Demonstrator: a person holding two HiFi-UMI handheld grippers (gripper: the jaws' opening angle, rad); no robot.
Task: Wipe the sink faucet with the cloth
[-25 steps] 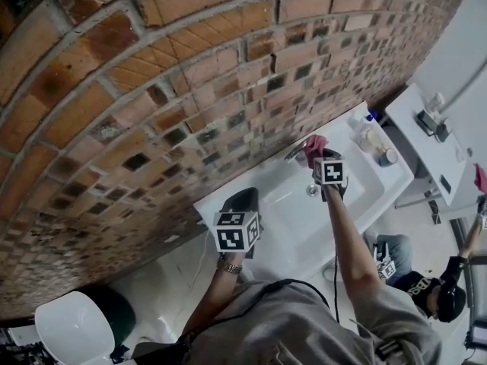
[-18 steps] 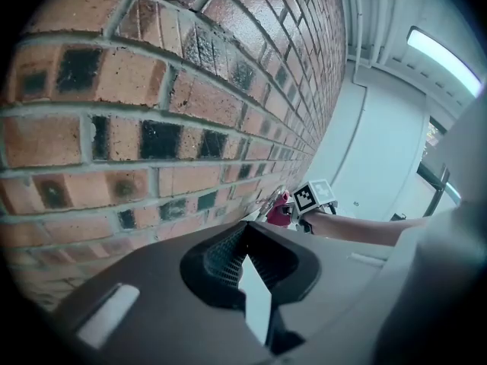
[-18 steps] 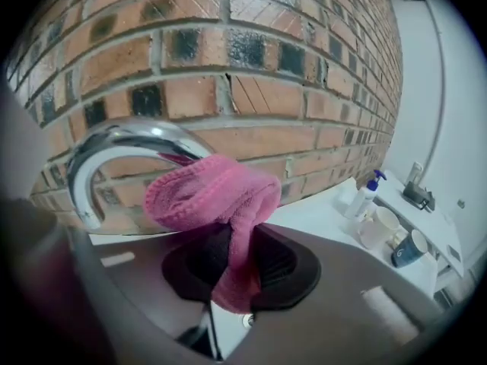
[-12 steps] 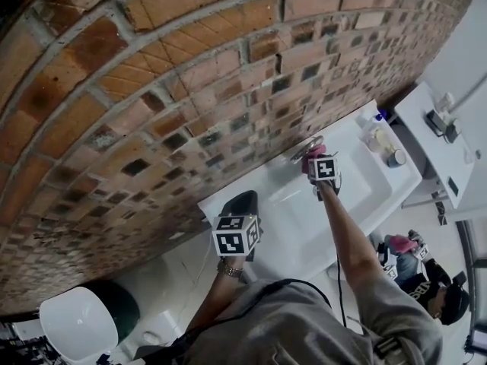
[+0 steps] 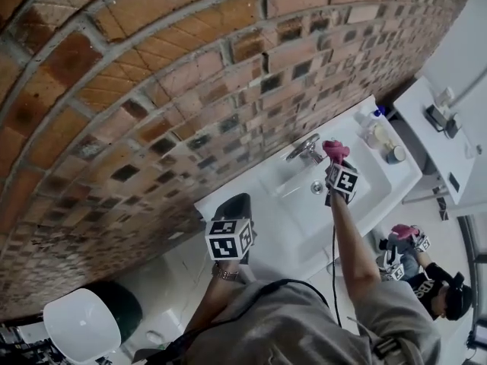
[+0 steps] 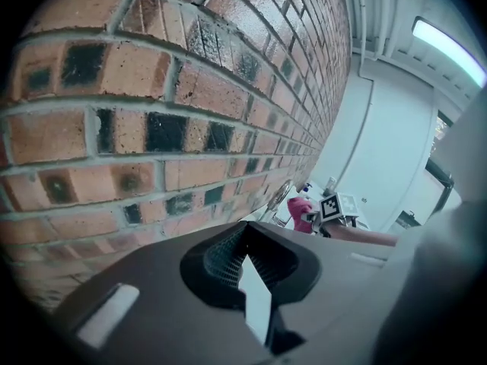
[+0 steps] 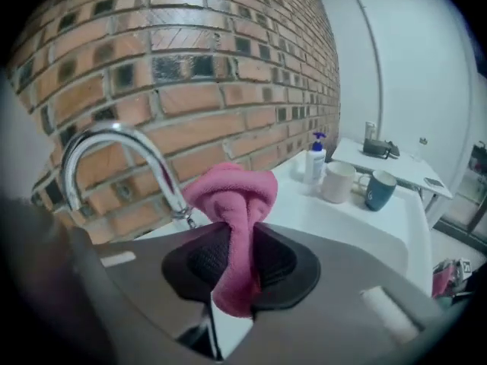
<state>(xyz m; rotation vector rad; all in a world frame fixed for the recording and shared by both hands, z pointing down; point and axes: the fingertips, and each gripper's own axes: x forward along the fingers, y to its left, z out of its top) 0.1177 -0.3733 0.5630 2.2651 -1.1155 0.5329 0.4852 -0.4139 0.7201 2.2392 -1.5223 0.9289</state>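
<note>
Right gripper (image 5: 335, 160) had come off the faucet (image 5: 304, 149) since half a second earlier and sat out to the spout's right, over the basin. Left gripper (image 5: 237, 201) had barely shifted.

Left gripper view, nearest: jaws pressed together at the tips, nothing between them. Its own dark body blocked the lower half of that view. It hung over the left end of the sink (image 5: 293, 226), close to the brick wall (image 6: 152, 128) and well apart from the faucet.

Right gripper view: jaws clamped on the pink cloth (image 7: 232, 204), with a narrow fold pinched between them and a loose bunch standing above the tips. The bunch lay just beside the faucet's base. Contact could not be told, since the cloth covered that spot. The curved chrome spout arched up left of the cloth, and its far-left parts ran into blur at the edge.

Farther along the sink deck stood a soap bottle (image 7: 316, 158) with a blue pump, a white mug (image 7: 338, 182) and a teal mug (image 7: 378, 190), close together. Beyond them was a white table (image 7: 403, 169) bearing dark items too small to name.

Head view: the person's right arm hid part of the basin, and the drain (image 5: 316, 187) showed just left of the marker cube. At lower right was another person (image 5: 437, 291), partly cut off. At lower left, a white rounded fixture (image 5: 80, 325) was cut by the frame.
</note>
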